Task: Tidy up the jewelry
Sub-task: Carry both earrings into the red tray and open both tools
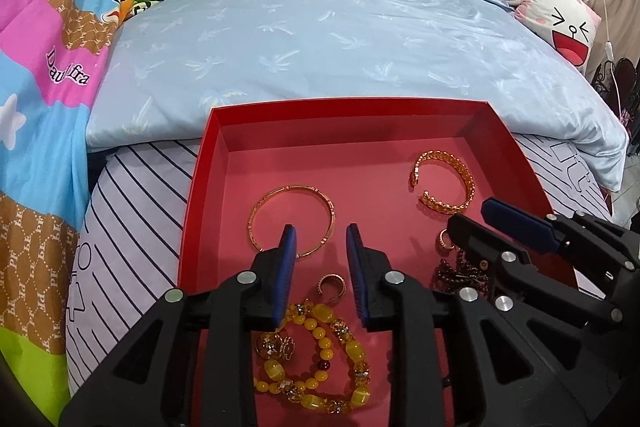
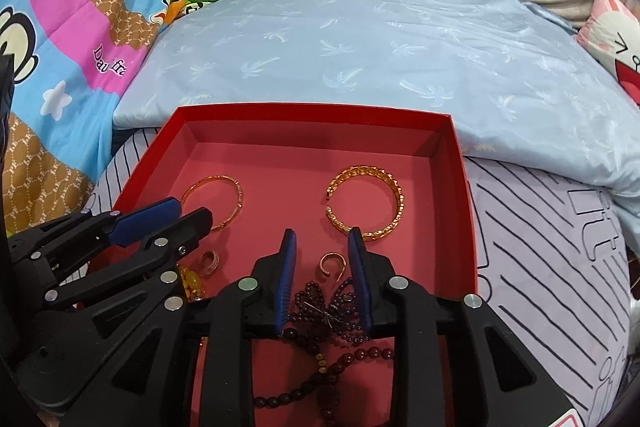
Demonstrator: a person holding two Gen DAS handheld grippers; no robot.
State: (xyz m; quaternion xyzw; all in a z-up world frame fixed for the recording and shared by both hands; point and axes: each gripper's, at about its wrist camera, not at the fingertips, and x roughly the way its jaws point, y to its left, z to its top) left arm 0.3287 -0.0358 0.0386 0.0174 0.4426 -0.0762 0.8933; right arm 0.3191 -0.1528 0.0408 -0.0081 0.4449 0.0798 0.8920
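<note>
Both empty and parted: left gripper (image 1: 321, 239) over yellow bead bracelet (image 1: 320, 355), right gripper (image 2: 322, 243) over dark beads (image 2: 332, 311). Bare floor toward red tray (image 2: 464, 195) far wall (bangles midway).

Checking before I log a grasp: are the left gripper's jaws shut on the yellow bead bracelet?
No: the left gripper is open, its jaws apart and empty above the yellow bead bracelet lying in the red box.

A red tray (image 1: 200, 187) held the jewelry flat; a thin gold bangle (image 1: 292, 221) lay left, an open gold cuff (image 1: 444, 183) right; two small rings (image 2: 331, 265), yellow beads (image 1: 316, 355) and dark beads (image 2: 332, 307) lay nearer.
</note>
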